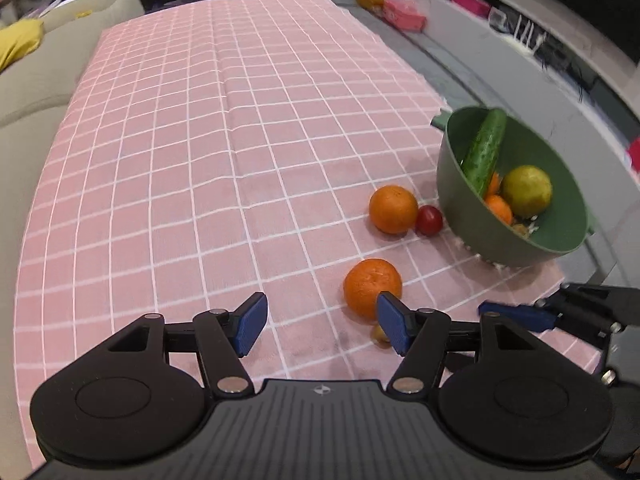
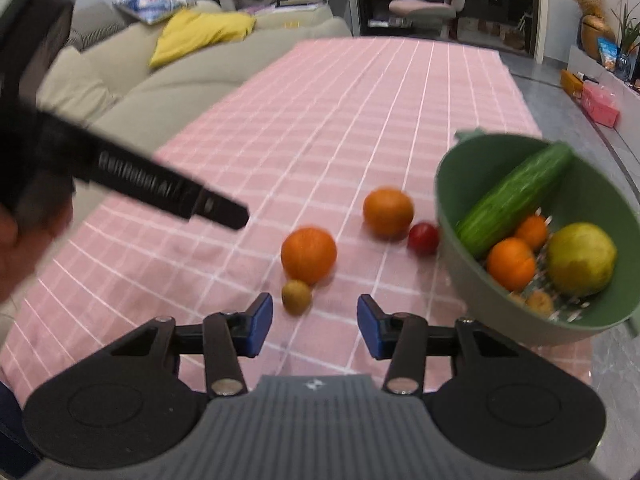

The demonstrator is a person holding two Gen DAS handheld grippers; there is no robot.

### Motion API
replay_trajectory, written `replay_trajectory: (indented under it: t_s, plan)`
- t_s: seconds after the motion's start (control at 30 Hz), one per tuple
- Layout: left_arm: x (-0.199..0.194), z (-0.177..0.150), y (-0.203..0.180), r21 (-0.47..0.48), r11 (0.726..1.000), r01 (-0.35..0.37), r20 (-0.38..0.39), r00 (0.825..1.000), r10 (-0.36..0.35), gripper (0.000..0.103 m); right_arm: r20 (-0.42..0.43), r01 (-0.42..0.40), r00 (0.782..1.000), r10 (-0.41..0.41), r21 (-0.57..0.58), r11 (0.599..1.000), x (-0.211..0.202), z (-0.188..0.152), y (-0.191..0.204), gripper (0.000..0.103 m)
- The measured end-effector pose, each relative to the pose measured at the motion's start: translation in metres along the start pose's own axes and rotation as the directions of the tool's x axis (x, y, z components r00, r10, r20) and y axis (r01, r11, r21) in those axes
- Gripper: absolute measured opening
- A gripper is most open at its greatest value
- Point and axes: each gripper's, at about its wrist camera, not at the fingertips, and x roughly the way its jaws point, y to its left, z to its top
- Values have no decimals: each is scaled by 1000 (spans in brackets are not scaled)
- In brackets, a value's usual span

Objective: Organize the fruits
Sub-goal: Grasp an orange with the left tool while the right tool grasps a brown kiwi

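Note:
A green bowl (image 2: pixel 452 208) stands at the table's right edge, also in the left wrist view (image 1: pixel 452 176). It holds a cucumber (image 2: pixel 516 196), two small oranges (image 2: pixel 510 262), a yellow-green fruit (image 2: pixel 580 258) and small brown fruits. On the pink checked cloth lie a near orange (image 2: pixel 308 254), a far orange (image 2: pixel 387 210), a red tomato (image 2: pixel 423 238) and a small brownish-green fruit (image 2: pixel 297 297). My right gripper (image 2: pixel 315 326) is open and empty, just short of the small fruit. My left gripper (image 1: pixel 322 328) is open and empty beside the near orange (image 1: pixel 370 286).
A beige sofa (image 2: pixel 168 76) with a yellow cushion (image 2: pixel 200 34) runs along the table's left side. A low grey shelf with boxes (image 1: pixel 404 14) lies to the right. The left gripper's body (image 2: pixel 120 172) crosses the right wrist view at left.

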Motion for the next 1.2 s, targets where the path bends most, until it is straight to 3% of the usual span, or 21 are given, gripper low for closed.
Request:
replay_trajectory:
  t_s: [0.4,0.77,0.93,1.2]
  plan:
    - [42,24,-21,121,988,92,-72,994,-84,73,-43,-38,998,40,54,998,43,1,4,40]
    - [72,23,-26,115,985,126,-132,985,-111,65,-40,-23,999,24,36,999,60,5,11,34]
    - [76,21,-27,113,984,138,-143,982,-121,53,-47,-15,999,17,38,999,62,4,10,23]
    - [75,19,-25,113,982,150,-147,980,-132,51,-52,-18,998,20,33,999,60,3,12,19]
